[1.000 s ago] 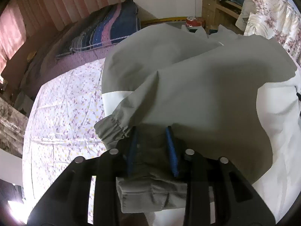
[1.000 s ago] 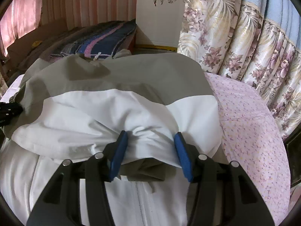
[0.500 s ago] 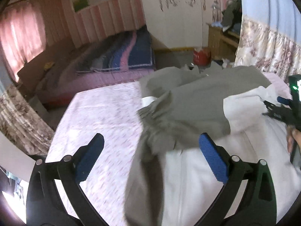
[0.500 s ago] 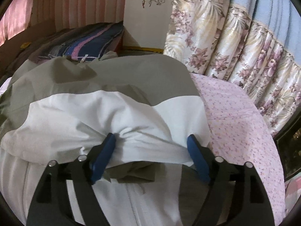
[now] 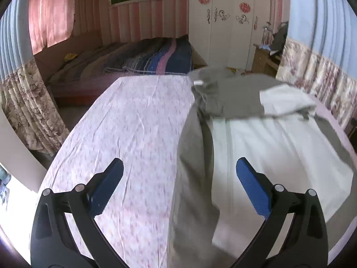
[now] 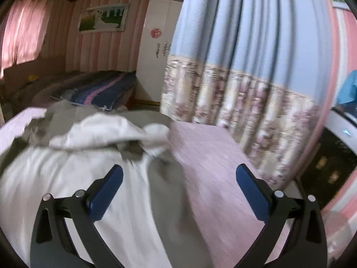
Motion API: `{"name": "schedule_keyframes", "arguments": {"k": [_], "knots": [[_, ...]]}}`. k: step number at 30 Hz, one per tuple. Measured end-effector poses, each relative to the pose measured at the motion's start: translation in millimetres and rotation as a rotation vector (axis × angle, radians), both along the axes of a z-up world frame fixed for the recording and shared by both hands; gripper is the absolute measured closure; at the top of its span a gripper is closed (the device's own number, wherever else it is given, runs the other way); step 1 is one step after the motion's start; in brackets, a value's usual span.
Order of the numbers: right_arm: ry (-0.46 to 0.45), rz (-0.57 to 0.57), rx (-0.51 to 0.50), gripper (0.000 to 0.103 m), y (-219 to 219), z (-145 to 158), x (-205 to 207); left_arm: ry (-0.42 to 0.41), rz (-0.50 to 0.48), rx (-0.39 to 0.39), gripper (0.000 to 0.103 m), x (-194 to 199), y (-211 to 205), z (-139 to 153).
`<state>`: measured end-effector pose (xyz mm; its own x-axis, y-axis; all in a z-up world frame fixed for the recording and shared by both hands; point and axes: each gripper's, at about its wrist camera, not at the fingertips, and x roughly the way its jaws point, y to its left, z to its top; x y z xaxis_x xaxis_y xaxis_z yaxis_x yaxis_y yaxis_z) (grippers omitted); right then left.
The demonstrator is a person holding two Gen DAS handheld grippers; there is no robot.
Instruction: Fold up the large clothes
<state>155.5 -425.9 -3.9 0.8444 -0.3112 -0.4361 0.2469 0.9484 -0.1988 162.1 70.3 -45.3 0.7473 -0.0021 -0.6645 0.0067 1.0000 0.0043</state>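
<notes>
The grey-and-white jacket [image 5: 267, 138] lies on the bed [image 5: 133, 122], sleeves folded across its chest towards twelve o'clock, so the left gripper [image 5: 179, 186] stands wide and empty while the right gripper [image 6: 179, 186] is opening, nothing between its fingers [image 6: 107, 186].

Blurred and cut off around the jacket

In your right wrist view the jacket [image 6: 93, 178] is smeared by motion blur, its left side cut by the frame edge. In your left wrist view the jacket's [image 5: 279, 143] lower hem runs out of frame, and items on the wooden cabinet [image 5: 264, 60] beyond it are too small to identify.
</notes>
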Motion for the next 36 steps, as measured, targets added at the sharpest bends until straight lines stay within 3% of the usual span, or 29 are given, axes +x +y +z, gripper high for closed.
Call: {"name": "schedule_keyframes", "arguments": {"k": [3,7,9,16,23,25,26,27,28,29,30,31,32,33,36], "knots": [[0.053,0.019,0.021,0.002,-6.5,-7.9,-37.5,0.051,-0.049,-0.027,0.003,-20.0,-9.6,-14.9],[0.162,-0.012,0.044,0.002,-16.4,-26.0,-73.5,0.084,-0.023,0.061,0.003,-43.6,-23.5,-27.6],[0.176,-0.020,0.065,0.002,-19.8,-35.6,-87.4,0.088,-0.011,0.065,0.003,-51.3,-21.2,-30.7],[0.226,-0.035,0.237,0.003,-45.0,-60.8,-134.5,0.153,-0.005,-0.084,0.003,-76.8,5.6,-51.1],[0.290,-0.028,0.254,0.006,-37.6,-86.7,-145.8,0.209,-0.055,-0.137,0.012,-88.7,-11.1,-79.5],[0.307,-0.018,0.268,0.010,-36.5,-92.7,-150.3,0.221,-0.039,-0.123,0.021,-92.4,-13.7,-87.2],[0.318,0.000,0.287,0.017,-35.4,-95.2,-151.5,0.214,-0.029,-0.117,0.033,-94.1,-13.9,-86.7],[0.325,0.022,0.315,0.040,-35.4,-96.5,-150.8,0.208,-0.020,-0.114,0.052,-96.1,-13.7,-85.3],[0.339,0.047,0.359,0.047,-34.6,-98.7,-149.2,0.206,-0.023,-0.111,0.062,-97.2,-14.3,-83.5],[0.343,0.036,0.346,0.048,-33.4,-99.3,-147.2,0.206,-0.029,-0.099,0.076,-97.5,-15.1,-81.1],[0.350,0.037,0.332,0.052,-31.2,-100.4,-144.0,0.208,-0.035,-0.089,0.082,-96.2,-16.1,-79.8],[0.350,0.041,0.326,0.070,-30.0,-101.5,-140.6,0.212,-0.041,-0.081,0.086,-94.1,-16.7,-78.9],[0.332,0.049,0.336,0.078,-30.1,-99.7,-139.4,0.211,-0.044,-0.079,0.095,-92.3,-17.5,-76.9],[0.304,0.068,0.369,0.085,-30.9,-95.4,-139.5,0.205,-0.051,-0.082,0.098,-92.0,-17.9,-73.2],[0.209,0.120,0.413,0.088,-28.0,-69.0,-146.1,0.130,-0.065,-0.054,0.101,-102.2,-22.5,-52.5]]}}
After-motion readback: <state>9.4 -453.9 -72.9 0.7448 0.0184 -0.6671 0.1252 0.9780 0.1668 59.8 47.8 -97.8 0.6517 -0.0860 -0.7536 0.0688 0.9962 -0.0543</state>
